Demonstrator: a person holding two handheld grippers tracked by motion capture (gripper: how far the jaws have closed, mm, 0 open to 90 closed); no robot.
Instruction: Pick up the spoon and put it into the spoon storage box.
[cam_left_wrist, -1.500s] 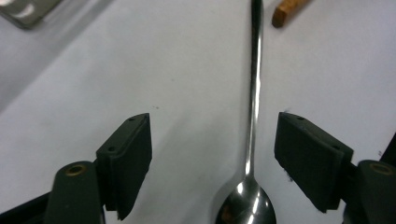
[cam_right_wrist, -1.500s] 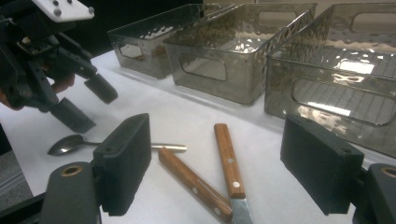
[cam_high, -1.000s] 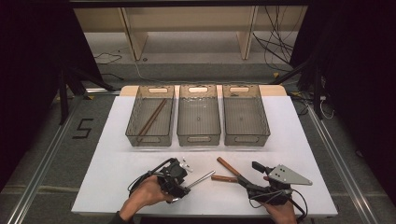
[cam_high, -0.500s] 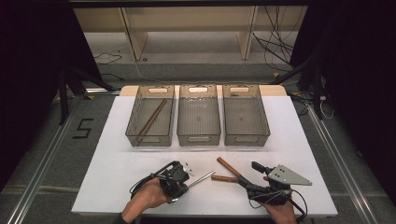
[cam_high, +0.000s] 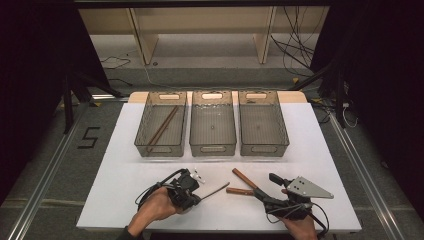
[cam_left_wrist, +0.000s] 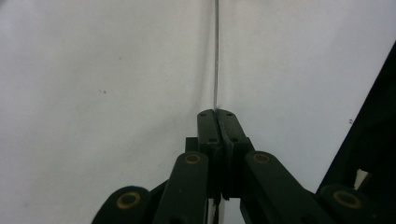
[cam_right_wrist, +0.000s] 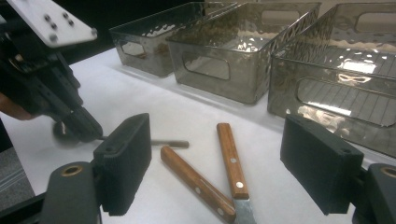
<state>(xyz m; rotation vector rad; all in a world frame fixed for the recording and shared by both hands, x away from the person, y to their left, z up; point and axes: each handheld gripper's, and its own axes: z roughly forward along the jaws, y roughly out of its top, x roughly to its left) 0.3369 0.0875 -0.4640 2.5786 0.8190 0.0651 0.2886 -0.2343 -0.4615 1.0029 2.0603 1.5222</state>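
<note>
While the left tool (cam_left_wrist: 217, 113) pinches a thin rod (cam_left_wrist: 216, 51), the right tool (cam_right_wrist: 215, 170) gapes over two knives (cam_right_wrist: 231, 161).

black fingers (cam_right_wrist: 123, 161), brass pivots, grey screwed plate (cam_high: 310, 188).

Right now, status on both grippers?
Left gripper shut on thin metal rod. Right gripper open, over two wooden-handled knives. Nothing blocking.

We saw two wooden-handled knives (cam_high: 244, 178) lying crossed near the table's (cam_high: 125, 165) front edge, a thin metal rod (cam_high: 214, 190) beside them, and two brown sticks (cam_high: 162, 125) inside the left bin (cam_high: 141, 145).
</note>
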